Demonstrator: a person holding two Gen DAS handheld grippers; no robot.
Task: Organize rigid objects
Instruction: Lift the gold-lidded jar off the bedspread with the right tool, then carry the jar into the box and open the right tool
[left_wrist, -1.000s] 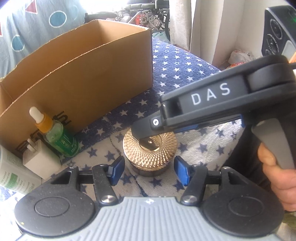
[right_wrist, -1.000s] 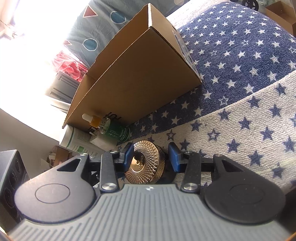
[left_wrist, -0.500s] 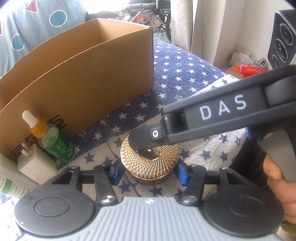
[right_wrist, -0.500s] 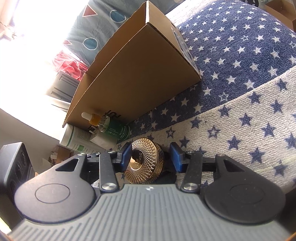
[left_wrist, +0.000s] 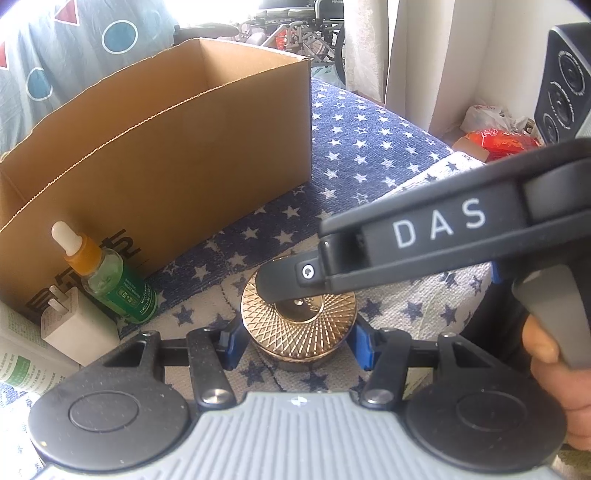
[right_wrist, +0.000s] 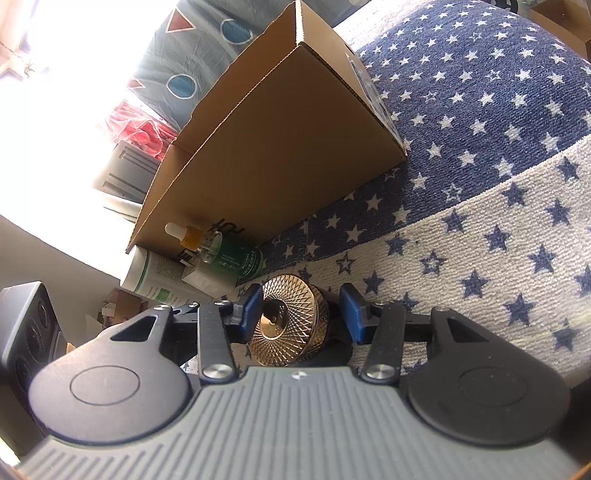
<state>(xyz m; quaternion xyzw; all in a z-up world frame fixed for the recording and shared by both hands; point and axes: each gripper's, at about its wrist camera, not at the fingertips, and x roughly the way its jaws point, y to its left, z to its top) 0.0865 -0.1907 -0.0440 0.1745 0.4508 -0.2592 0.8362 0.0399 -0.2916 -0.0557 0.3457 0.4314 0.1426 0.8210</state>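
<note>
Beside the cardboard box (left_wrist: 192, 155) wall, left gripper (left_wrist: 297, 345) fingers clamping gold-lidded jar (left_wrist: 299, 319); right gripper (right_wrist: 301, 314) fingers apart around it

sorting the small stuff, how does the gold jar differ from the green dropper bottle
The gold jar is squat and wide, with a patterned metallic lid; the green dropper bottle is slim, see-through, with a white bulb and orange collar. The jar stands upright between gripper fingers; the bottle leans untouched against the cardboard box. Both rest on the starred cloth.

Gold-lidded jar (left_wrist: 299, 325) — upright, on star-patterned cloth (left_wrist: 369, 155)
</note>
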